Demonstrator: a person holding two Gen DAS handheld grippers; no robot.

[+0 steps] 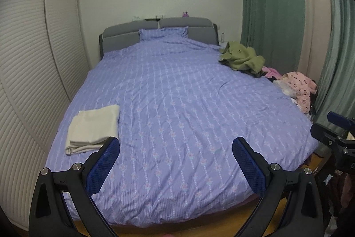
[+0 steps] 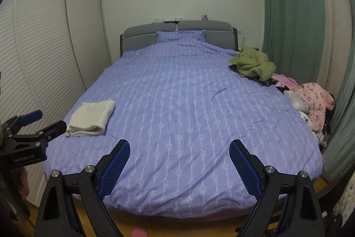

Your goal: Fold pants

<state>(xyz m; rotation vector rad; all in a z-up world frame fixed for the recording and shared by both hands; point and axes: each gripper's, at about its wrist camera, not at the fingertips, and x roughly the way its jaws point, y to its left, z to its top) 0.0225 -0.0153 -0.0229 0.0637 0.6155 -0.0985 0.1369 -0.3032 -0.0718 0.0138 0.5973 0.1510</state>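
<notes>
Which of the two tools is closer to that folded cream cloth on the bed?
Left. The left tool hangs open just beside the folded cream cloth, near the bed's foot. The right tool, also open, sits farther toward the bed's middle, away from it.

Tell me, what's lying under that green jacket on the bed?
The green jacket rests on the purple bedspread. A dark garment peeks out beneath its near edge, beside pink clothes. Whatever else lies under it is covered.
</notes>
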